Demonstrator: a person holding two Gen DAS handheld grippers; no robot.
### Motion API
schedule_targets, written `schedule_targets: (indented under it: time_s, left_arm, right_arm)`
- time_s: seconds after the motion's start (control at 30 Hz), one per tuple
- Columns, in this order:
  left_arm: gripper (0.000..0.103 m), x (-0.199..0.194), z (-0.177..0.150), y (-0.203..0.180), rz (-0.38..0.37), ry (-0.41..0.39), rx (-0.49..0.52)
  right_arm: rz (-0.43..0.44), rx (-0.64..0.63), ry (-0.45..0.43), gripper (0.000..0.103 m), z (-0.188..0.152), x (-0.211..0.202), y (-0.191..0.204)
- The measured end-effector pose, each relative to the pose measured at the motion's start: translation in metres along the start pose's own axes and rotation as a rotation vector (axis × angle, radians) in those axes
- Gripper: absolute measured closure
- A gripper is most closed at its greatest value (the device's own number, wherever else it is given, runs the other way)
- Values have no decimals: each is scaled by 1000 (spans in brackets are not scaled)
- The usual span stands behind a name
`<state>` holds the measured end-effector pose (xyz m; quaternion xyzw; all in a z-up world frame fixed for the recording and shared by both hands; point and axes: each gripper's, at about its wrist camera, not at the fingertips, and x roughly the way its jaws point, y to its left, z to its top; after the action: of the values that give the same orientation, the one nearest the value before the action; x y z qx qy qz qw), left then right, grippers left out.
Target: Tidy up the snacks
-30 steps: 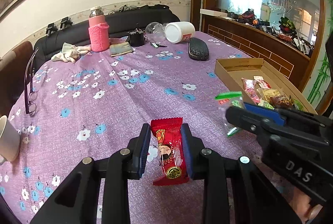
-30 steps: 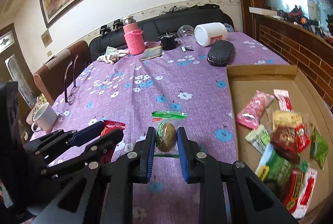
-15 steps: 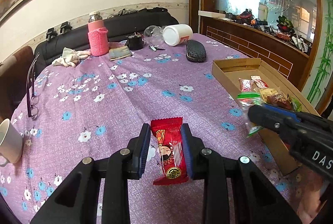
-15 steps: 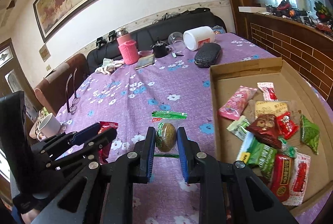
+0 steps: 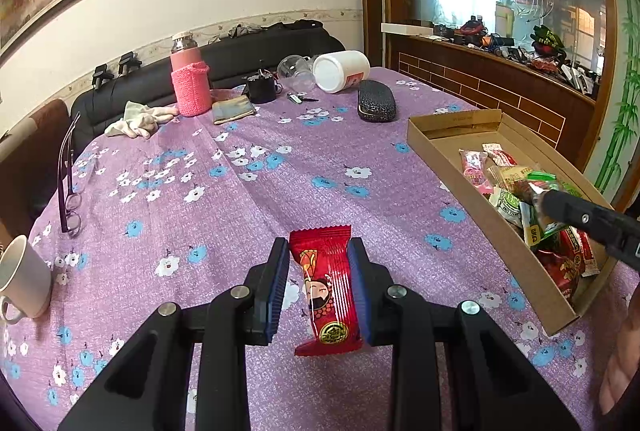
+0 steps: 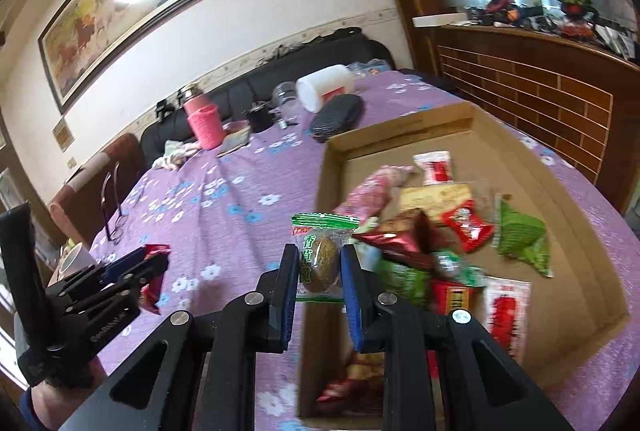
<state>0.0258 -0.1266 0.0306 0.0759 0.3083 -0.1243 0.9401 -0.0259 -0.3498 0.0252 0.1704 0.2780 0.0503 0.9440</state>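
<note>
1. A shallow cardboard box (image 6: 472,119) sits on the right side of a counter (image 5: 280,191) covered with a purple flowered cloth. It already holds a loose heap of wrapped snacks (image 6: 452,231) in red, green, pink and tan, so much of the sorting looks done.

2. The right tongs (image 6: 319,267) are closed on a clear packet with a green top edge (image 6: 320,255) and a brown oval sweet inside. The packet hangs in the air at the box's near left edge, beside the heap. Judging by that, it is about to be dropped in but is not yet released.

3. The left tongs (image 5: 319,287) are closed on a red wrapped snack with a cartoon face (image 5: 326,295). It is held upright above the purple cloth, well apart from the box, so this one is left to carry over.

4. No other loose snacks show on the cloth in either view. The two held packets appear to be the last ones left.

5. The far end of the counter carries unrelated things: a pink bottle in a knitted sleeve (image 5: 190,83), a white jar on its side (image 5: 340,71), a dark glasses case (image 5: 376,105), spectacles (image 5: 68,183) and a white mug (image 5: 24,279).
</note>
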Motion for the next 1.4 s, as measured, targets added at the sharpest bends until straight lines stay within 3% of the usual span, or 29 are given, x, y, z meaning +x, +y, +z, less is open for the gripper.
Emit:
schedule_targets:
  time_s: [0.17,0.37,0.5,0.83,0.93,1.2,1.4]
  left_arm:
    - [74,-2,-1,-3,6,-7,8]
    - [74,-6,-2,-11,17,-15,29]
    - [74,-11,1,-17,-26,-14,14]
    - [74,-22,21,-66,-74,-47,87]
    - [74,-26,31,-84,-118,-67,97]
    - [74,-25,48,-93,-337,-45,-12]
    - [74,-11,50,-92,-367,14,-66]
  right_arm:
    - [-27,29,-13,81,-1,-4,-18]
    - [-2,78,-18,80,1,-5,-31]
    - [3,73,-31,80,2,-9,-32]
    - [-6,129,-59,80,4,-20,-60]
    - [2,175,-62,80,4,-23,-76]
    - [23,234,-78,80,4,-29,-94]
    - [35,223,-84,80,4,-30,-91]
